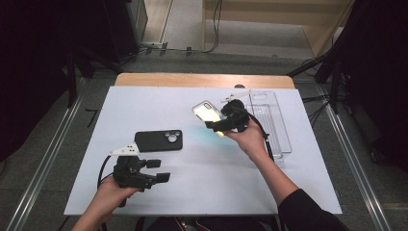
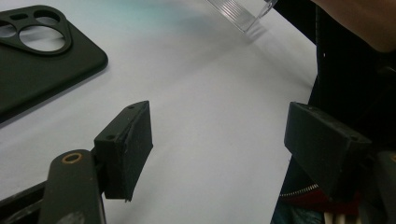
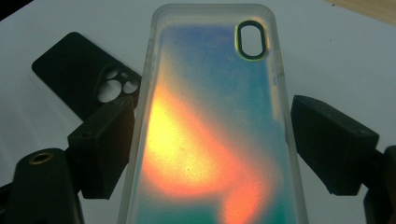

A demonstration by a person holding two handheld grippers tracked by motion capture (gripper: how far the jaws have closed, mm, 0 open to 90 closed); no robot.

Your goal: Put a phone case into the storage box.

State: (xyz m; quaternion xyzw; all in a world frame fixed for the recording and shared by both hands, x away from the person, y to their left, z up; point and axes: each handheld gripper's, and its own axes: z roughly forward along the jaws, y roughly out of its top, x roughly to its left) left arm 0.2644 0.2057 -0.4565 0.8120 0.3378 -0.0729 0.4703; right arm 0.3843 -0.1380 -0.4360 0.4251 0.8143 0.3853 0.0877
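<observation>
Above the white bench [image 1: 202,163], the right claw [image 3: 212,140] held a translucent phone case [image 3: 212,116] across its width, seemingly clamped, though the right pad's contact was hard to make out. The case was tilted, lifted off the sheet beside a clear tray [image 1: 274,125]. The left claw [image 2: 219,149] gaped wide and empty, near a black phone case [image 1: 159,140] lying flat.

White table [image 1: 202,192], wooden strip along its far edge. Black case [image 1: 159,140], left of centre, lying flat, camera ring to the right. Left gripper [image 1: 159,170] just in front of it, jaws apart, nothing between. Right gripper [image 1: 217,125] holding an iridescent case [image 1: 208,112], tilted, above the table. Clear tray [image 1: 275,126] at right.
</observation>
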